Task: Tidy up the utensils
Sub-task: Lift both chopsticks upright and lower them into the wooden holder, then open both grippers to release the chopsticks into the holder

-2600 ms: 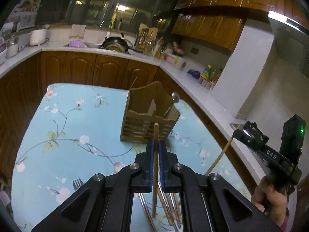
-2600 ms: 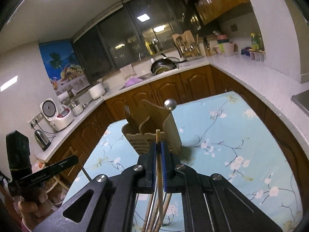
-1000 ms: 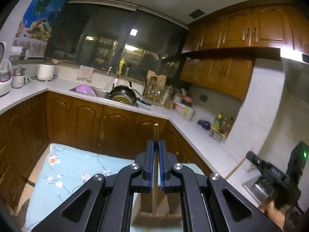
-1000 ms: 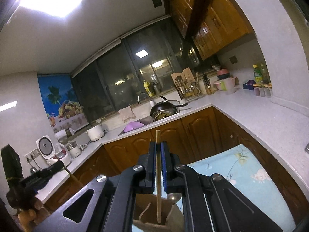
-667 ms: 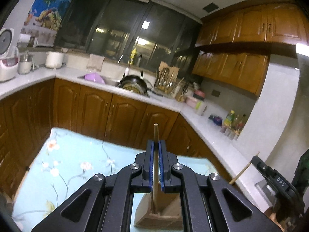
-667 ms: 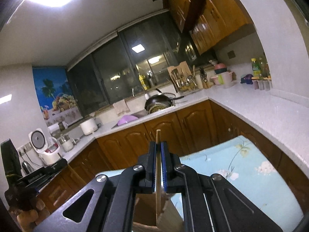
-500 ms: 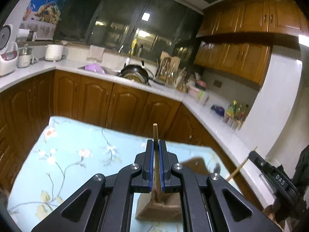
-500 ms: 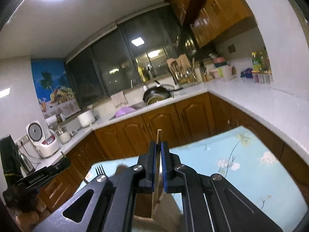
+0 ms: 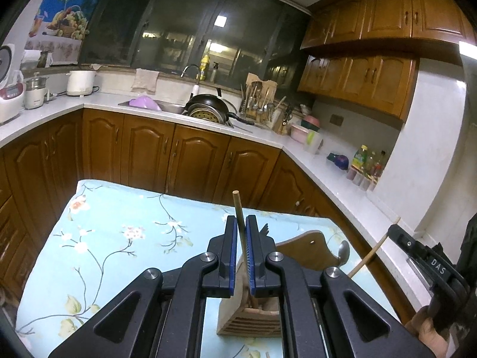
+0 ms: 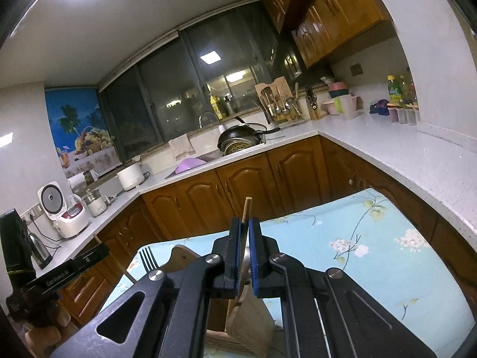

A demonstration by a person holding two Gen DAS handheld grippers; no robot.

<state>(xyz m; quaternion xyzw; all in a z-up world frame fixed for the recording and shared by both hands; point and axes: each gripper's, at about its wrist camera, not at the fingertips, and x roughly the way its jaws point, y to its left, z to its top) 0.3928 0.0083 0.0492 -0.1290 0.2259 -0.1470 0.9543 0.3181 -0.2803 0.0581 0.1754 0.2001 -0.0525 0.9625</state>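
Both hands have sunk toward the wooden utensil holder (image 9: 259, 307), so the chopstick (image 9: 240, 223) clamped in the left gripper (image 9: 242, 253) and the one (image 10: 246, 217) pinched by the right gripper (image 10: 244, 253) now reach into it (release looks next), while only the right view shows the fork (image 10: 147, 258) clearly.

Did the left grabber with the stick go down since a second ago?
Yes. The left gripper sank: the wooden holder and blue tablecloth now fill more below it.
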